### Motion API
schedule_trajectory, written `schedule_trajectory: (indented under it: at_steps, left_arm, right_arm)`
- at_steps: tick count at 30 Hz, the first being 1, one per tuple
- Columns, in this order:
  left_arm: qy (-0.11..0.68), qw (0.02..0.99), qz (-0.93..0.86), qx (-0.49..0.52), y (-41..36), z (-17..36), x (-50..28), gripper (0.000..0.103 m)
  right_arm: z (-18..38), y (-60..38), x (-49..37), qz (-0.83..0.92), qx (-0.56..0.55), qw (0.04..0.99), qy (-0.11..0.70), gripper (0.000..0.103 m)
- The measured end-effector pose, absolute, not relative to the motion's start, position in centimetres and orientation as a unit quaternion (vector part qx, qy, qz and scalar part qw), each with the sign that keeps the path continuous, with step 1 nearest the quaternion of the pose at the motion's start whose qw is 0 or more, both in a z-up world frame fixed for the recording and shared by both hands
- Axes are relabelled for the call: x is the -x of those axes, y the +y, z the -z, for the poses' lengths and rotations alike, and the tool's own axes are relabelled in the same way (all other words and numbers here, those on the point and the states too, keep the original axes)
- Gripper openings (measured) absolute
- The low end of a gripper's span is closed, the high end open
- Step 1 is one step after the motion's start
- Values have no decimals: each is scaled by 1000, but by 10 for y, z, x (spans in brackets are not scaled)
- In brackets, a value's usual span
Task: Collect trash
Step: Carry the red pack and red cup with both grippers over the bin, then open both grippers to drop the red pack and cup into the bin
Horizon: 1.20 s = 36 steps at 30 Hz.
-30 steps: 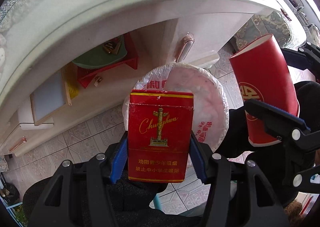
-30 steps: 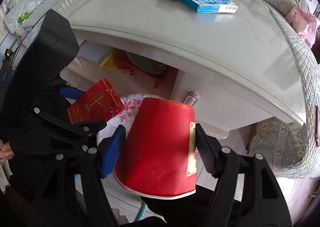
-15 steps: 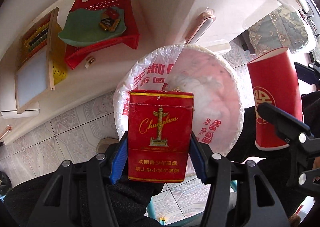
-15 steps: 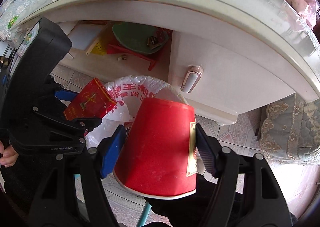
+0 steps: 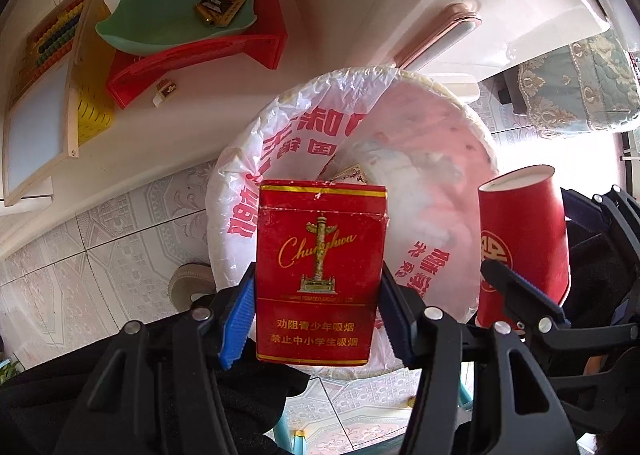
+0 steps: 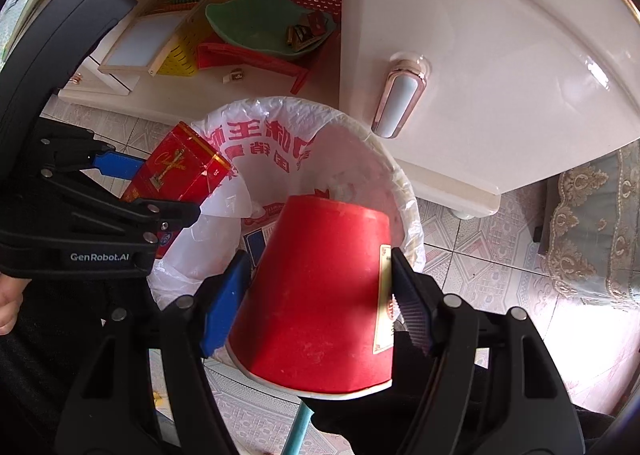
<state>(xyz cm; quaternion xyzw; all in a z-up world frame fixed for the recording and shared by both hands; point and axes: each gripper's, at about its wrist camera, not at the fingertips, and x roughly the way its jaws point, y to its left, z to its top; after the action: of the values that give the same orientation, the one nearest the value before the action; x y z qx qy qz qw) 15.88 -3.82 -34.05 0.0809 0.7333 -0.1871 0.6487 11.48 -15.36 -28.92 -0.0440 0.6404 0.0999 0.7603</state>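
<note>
My left gripper is shut on a red cigarette pack and holds it above the near rim of a round trash bin lined with a white plastic bag with red print. My right gripper is shut on a red paper cup, held upside down over the bin's near edge. The cup also shows in the left wrist view, and the pack in the right wrist view. Some trash lies in the bin.
A white table cabinet with a drawer handle stands just behind the bin. On its lower shelf sit a red basket with a green dish, an abacus board and a small box. The floor is tiled; a sofa skirt is at right.
Both grippers have dropped from table-top height and tilted down toward the bin, which now looks larger and closer. Both still hold their items.
</note>
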Motion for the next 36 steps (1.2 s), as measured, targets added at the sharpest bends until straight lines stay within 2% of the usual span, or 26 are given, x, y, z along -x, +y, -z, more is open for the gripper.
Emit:
schedule_trajectory:
  at_steps: [10, 28, 30, 32, 36]
  left_arm:
    - [743, 639, 192, -52, -41, 362, -163, 55]
    - [751, 628, 187, -77, -51, 379, -160, 56]
    - [753, 626, 186, -74, -50, 380, -161, 60]
    - [752, 627, 192, -68, -50, 379, -161, 64]
    - [745, 634, 194, -74, -52, 374, -160, 72]
  right_arm:
    - [315, -140, -116, -106, 54, 740, 662, 69]
    - [326, -139, -123, -106, 47, 731, 672, 69]
    - [327, -138, -123, -106, 48, 730, 674, 71]
    - [327, -139, -123, -104, 49, 731, 673, 79]
    - [325, -140, -122, -102, 48, 734, 669, 80]
